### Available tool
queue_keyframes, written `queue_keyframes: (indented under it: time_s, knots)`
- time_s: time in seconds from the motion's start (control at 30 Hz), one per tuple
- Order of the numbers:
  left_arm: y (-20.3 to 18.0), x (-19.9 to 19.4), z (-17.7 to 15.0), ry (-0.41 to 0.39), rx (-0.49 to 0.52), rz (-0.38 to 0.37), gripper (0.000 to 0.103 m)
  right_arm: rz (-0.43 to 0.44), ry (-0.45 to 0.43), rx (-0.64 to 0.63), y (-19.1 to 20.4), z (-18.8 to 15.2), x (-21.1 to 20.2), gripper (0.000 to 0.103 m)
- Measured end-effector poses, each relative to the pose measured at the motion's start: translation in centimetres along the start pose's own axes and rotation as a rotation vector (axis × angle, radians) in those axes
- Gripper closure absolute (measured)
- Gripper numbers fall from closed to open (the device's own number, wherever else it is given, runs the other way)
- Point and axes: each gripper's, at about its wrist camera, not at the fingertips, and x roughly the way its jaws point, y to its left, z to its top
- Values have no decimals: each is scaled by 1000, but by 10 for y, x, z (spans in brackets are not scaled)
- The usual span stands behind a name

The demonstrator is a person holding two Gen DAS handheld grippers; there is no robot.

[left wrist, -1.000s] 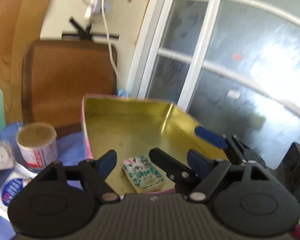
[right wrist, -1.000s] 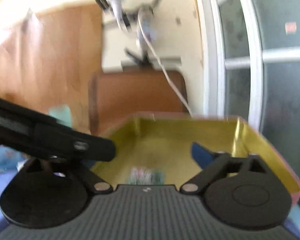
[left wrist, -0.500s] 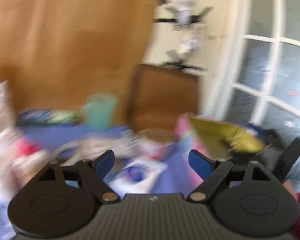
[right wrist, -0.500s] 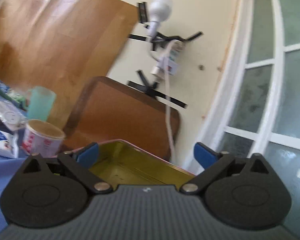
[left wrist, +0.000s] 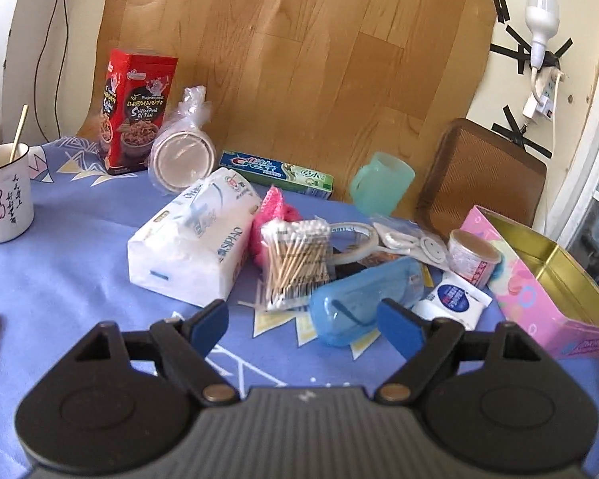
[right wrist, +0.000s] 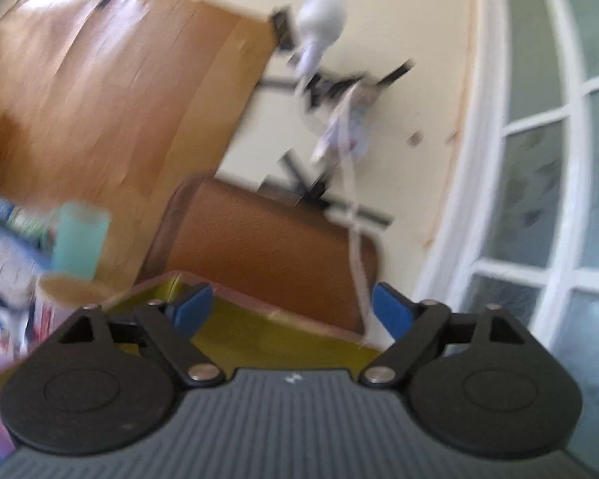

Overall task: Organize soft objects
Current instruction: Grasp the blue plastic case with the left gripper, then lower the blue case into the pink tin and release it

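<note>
Left wrist view: my left gripper (left wrist: 301, 325) stands open and empty, above the cloth. The tissue pack (left wrist: 193, 239) lies ahead and to the left, long axis slanting away to the right; my left hand is nearer. The tin (left wrist: 539, 279) sits far right.

Right wrist view: my right gripper (right wrist: 287, 305) hangs over the tin (right wrist: 259, 331), jaws wide but closing, nothing between them.
</note>
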Motion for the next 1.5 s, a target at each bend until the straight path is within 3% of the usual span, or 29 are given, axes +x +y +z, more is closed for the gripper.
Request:
queue_keyframes:
  time_s: [0.07, 0.1, 0.2, 0.23, 0.3, 0.4, 0.5, 0.57, 0.67, 0.83, 0.97, 1.03, 1.1, 1.13, 1.23, 1.37, 1.4, 1.5]
  knots:
    - [1, 6, 0, 10, -2, -10, 19, 28, -41, 61, 2, 17, -15, 9]
    - [4, 9, -2, 12, -9, -17, 19, 107, -33, 111, 4, 26, -21, 9]
    - [7, 17, 1, 17, -35, -54, 21, 448, 114, 271, 23, 46, -15, 13]
    - [8, 22, 3, 18, -36, -63, 23, 534, 163, 295, 35, 49, -10, 22]
    - [6, 30, 5, 24, -31, -89, 24, 664, 242, 293, 65, 54, 2, 35]
    - [-2, 44, 3, 55, -8, -146, 31, 795, 342, 313, 106, 54, 24, 35]
    - [-12, 59, -1, 82, 21, -152, 44, 849, 501, 419, 130, 44, 57, 41]
    - [-9, 72, -2, 122, -21, -156, 56, 879, 608, 539, 135, 35, 73, 52]
    - [1, 76, -6, 131, -99, -184, 53, 931, 684, 633, 138, 26, 72, 56]
    - [9, 51, -14, 122, -118, -223, 49, 926, 684, 577, 118, 33, 26, 55]
    - [14, 33, -27, 172, -132, -288, 47, 966, 643, 545, 95, 26, -33, 53]
    - [13, 27, -33, 199, -125, -294, 37, 992, 624, 540, 82, 20, -62, 52]
    - [13, 21, -35, 186, -108, -269, 26, 999, 605, 514, 75, 14, -83, 43]
    - [13, 20, -33, 177, -100, -253, 22, 993, 593, 474, 74, 12, -92, 32]
    - [14, 21, -29, 180, -117, -241, 23, 976, 547, 337, 88, 10, -99, 27]
    - [6, 36, -31, 226, -110, -250, 36, 976, 527, 241, 112, 9, -79, 27]
    - [4, 38, -31, 231, -118, -273, 37, 966, 516, 213, 115, 11, -80, 27]
    - [-8, 40, -29, 223, -99, -248, 37, 956, 521, 166, 134, 10, -71, 27]
